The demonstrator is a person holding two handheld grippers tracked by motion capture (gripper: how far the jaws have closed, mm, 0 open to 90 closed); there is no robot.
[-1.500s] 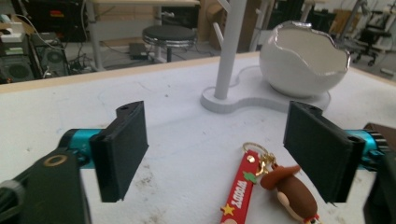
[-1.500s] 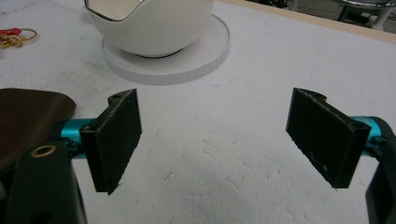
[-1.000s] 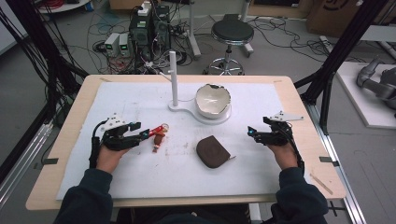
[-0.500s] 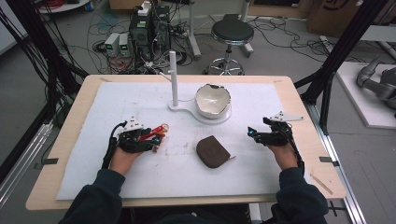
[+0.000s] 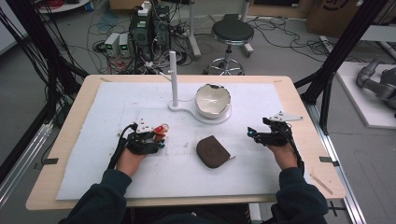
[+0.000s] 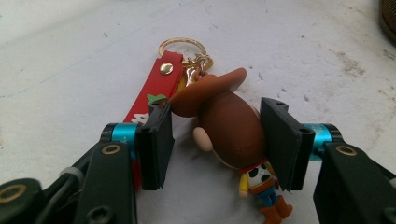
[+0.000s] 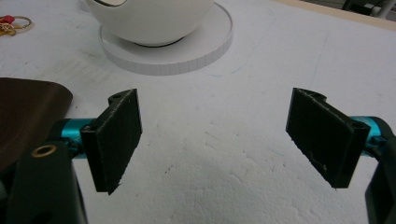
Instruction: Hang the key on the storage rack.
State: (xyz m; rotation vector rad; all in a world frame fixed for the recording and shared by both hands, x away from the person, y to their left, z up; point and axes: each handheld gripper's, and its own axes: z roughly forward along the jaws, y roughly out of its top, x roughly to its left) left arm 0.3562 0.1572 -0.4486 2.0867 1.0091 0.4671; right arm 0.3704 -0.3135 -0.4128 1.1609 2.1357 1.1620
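A keychain with a cowboy figure [image 6: 233,130], a red strap [image 6: 156,86] and a gold ring lies on the white foam mat [image 5: 116,112]. My left gripper [image 6: 215,140] is set over it, and its jaws have just been closing with the figure's head between them. The right pad [image 6: 280,140] touches the head, while a gap remains at the left pad [image 6: 156,144]. From above, the left gripper [image 5: 158,139] sits just below the keychain [image 5: 162,127]. My right gripper [image 5: 252,135] rests open on the mat at the right, with nothing between its pads [image 7: 116,140].
A brown zip pouch [image 5: 212,151] lies mid-table between the hands. Behind it a white bowl [image 5: 212,100] stands on a white base [image 5: 187,109] with an upright post [image 5: 173,79]. In the right gripper view the bowl [image 7: 149,18] and the pouch [image 7: 28,116] are close ahead.
My left hand has moved right across the mat to the keychain, and its jaws now straddle the figure. The right hand has stayed still.
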